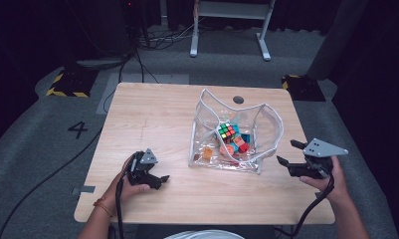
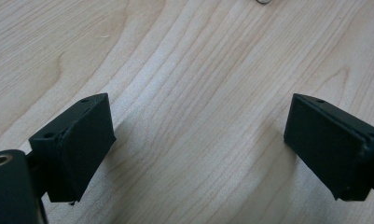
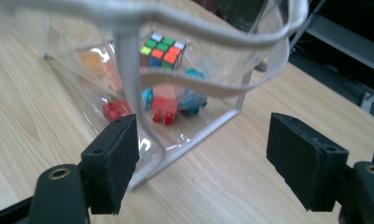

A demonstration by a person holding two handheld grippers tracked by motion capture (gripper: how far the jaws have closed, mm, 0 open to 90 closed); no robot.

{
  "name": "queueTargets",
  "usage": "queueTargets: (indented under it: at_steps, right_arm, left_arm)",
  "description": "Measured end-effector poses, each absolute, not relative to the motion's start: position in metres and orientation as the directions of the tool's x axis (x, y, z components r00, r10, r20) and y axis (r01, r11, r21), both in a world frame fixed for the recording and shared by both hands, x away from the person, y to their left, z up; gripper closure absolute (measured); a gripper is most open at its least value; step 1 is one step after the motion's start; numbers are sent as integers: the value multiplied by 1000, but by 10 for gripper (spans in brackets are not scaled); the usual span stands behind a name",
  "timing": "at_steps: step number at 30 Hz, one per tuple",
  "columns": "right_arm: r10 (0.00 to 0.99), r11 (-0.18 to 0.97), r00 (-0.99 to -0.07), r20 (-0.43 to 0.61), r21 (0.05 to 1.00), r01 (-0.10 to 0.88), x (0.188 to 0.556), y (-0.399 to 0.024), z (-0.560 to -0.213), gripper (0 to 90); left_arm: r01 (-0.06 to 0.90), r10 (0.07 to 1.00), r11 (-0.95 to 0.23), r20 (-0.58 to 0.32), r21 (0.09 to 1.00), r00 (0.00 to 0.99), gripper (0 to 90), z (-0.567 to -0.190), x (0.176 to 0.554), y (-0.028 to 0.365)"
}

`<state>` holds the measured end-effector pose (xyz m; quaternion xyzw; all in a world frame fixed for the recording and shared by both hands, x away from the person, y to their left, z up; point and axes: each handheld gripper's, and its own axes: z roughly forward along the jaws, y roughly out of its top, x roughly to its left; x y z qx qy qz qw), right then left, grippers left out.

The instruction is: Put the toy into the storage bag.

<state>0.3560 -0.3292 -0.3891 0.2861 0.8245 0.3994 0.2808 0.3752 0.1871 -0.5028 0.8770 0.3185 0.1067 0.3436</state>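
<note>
A clear plastic bag with white piping (image 1: 203, 124) stands open right of the table's middle. In it lie a colour-tiled puzzle cube (image 1: 228, 131) and several small red, orange and blue toy pieces (image 1: 238, 144). My right gripper (image 1: 285, 151) hovers just right of the bag with its jaws wide apart and nothing between them. Seen from the right gripper (image 3: 203, 121), the bag's corner (image 3: 194, 140) lies just ahead, with the cube (image 3: 162, 49) and red pieces (image 3: 163, 109) behind the plastic. My left gripper (image 1: 159, 180) rests low at the table's front left, open over bare wood (image 2: 198, 107).
The wooden table (image 1: 152, 114) has a round cable hole (image 1: 238, 99) at its back edge. Beyond it stand a white metal frame (image 1: 229, 10) and black-and-yellow floor blocks (image 1: 67, 83). Cables run across the grey carpet at left.
</note>
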Motion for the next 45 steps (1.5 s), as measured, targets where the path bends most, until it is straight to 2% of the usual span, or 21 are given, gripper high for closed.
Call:
queueTargets:
  at_steps: [22, 35, 42, 45]
  right_arm:
    - [720, 552, -669, -185, 737, 389, 357, -344, -459, 251]
    - [767, 483, -635, -94, 736, 474, 348, -364, -491, 229]
    - [793, 419, -609, -26, 748, 514, 341, -374, -502, 191]
    - [801, 415, -598, -26, 743, 524, 339, -376, -503, 170]
  left_arm:
    - [486, 633, -562, -32, 669, 774, 85, -503, 375, 187]
    - [487, 634, -562, -31, 669, 773, 82, -503, 376, 187]
    - [484, 630, -565, -30, 668, 776, 82, -503, 376, 187]
    - [485, 630, -564, -32, 668, 776, 82, -503, 376, 187]
